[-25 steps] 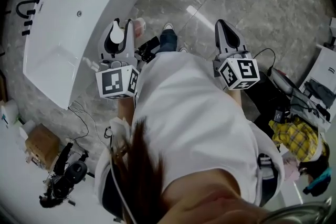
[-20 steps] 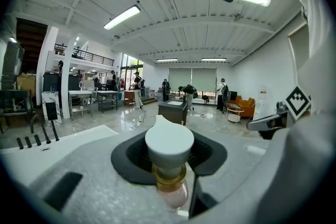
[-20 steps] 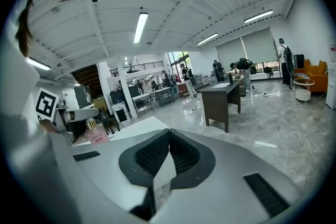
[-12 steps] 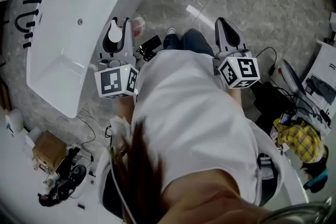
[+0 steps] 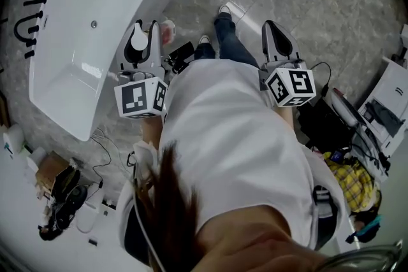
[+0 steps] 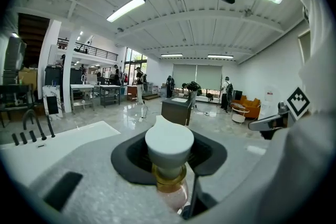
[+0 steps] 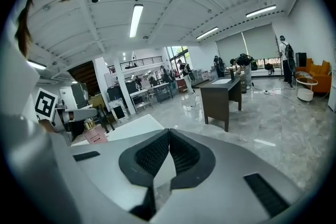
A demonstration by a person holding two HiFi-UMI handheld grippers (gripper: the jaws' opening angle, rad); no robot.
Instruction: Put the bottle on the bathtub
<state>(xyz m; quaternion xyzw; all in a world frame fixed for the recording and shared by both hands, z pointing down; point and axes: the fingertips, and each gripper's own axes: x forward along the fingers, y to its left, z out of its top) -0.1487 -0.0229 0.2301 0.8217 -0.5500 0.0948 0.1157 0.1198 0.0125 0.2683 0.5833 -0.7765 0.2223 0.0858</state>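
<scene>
The bottle [image 6: 169, 165] is clamped between the jaws of the left gripper [image 5: 144, 35], and its white cap is seen on top. It is held by the long edge of the bathtub [image 5: 76, 73]. The jaws of the right gripper [image 7: 168, 134] are pressed together, and nothing is held.

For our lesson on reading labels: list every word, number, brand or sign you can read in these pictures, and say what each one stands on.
No text here can be read.
On the bottle: a pink front, any print on it too small to read.
On the left cube and the right cube: black-and-white square patterns, not letters or numbers.
</scene>
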